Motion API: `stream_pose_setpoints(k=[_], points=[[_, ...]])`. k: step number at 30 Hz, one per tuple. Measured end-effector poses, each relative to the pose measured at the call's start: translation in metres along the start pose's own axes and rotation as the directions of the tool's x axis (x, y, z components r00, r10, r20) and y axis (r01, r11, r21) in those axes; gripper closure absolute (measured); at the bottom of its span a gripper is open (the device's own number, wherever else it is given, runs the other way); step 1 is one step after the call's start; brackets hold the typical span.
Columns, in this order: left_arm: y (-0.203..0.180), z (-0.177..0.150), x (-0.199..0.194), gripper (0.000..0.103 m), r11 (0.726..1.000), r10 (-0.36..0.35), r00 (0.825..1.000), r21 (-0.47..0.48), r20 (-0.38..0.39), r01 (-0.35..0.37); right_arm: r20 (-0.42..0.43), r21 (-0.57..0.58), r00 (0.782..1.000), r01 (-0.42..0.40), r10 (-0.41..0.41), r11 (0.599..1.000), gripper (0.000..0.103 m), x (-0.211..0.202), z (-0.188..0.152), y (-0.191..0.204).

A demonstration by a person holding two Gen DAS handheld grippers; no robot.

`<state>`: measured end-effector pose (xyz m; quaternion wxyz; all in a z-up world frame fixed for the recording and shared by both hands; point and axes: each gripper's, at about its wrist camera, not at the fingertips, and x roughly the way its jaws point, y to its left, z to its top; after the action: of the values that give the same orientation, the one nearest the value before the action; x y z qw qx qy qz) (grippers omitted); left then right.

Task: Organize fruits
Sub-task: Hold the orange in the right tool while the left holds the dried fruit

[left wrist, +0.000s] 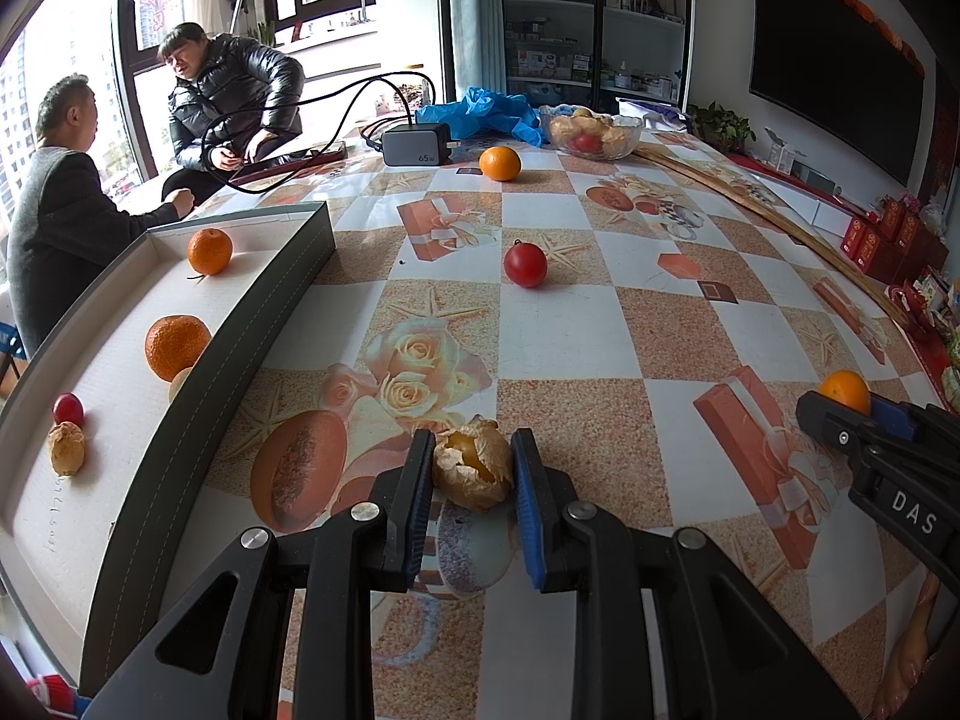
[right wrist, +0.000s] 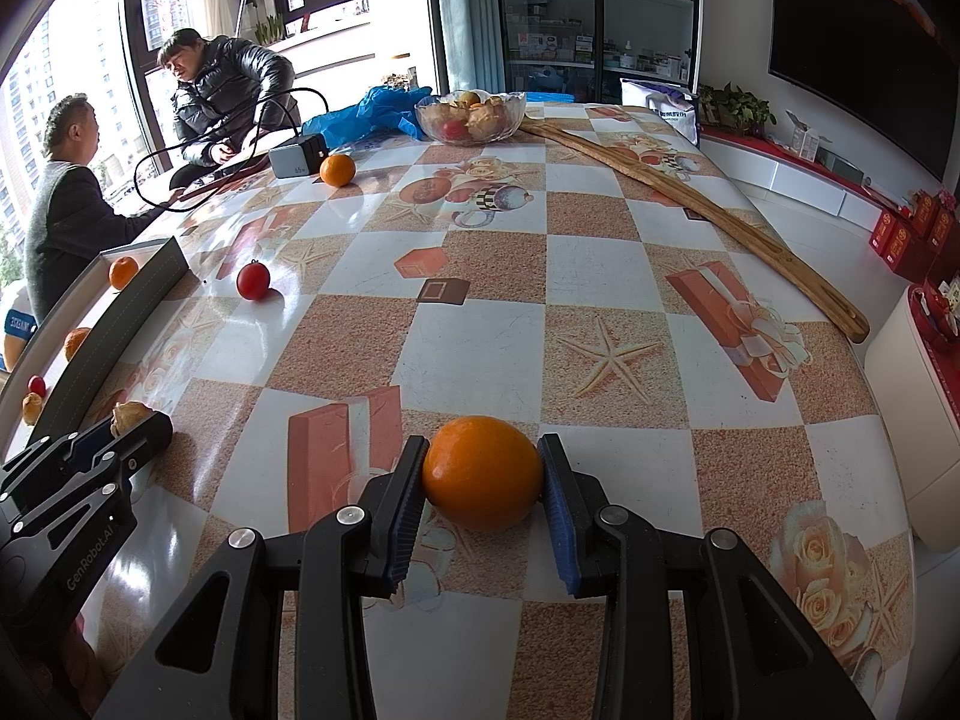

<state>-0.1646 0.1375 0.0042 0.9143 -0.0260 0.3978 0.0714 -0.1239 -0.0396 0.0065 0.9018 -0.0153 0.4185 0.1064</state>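
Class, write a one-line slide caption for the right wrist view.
Right gripper clamps an orange on the patterned table, while the left gripper holds a husked fruit.

I'm in a lived-in home: my table (right wrist: 600, 276) wears a flowery checked oilcloth, a big dark television (left wrist: 840, 60) hangs on the wall, glass-fronted shelves (left wrist: 594, 18) hold household goods, and high-rise flats show through the window (left wrist: 54, 72).

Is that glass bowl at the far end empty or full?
Partly full: the glass bowl holds several fruits, red and yellowish ones showing through its clear wall.
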Motion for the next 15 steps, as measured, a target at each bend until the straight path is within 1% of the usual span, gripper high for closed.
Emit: stream_pose_setpoints(k=[15], points=[[-0.0008,0.0012,0.0005,0.075,1.0,-0.012,1.0,-0.01,-0.002,0.012,0.0,-0.001,1.0,0.0,0.0,1.0,0.065,0.0003,0.0003,0.0009]])
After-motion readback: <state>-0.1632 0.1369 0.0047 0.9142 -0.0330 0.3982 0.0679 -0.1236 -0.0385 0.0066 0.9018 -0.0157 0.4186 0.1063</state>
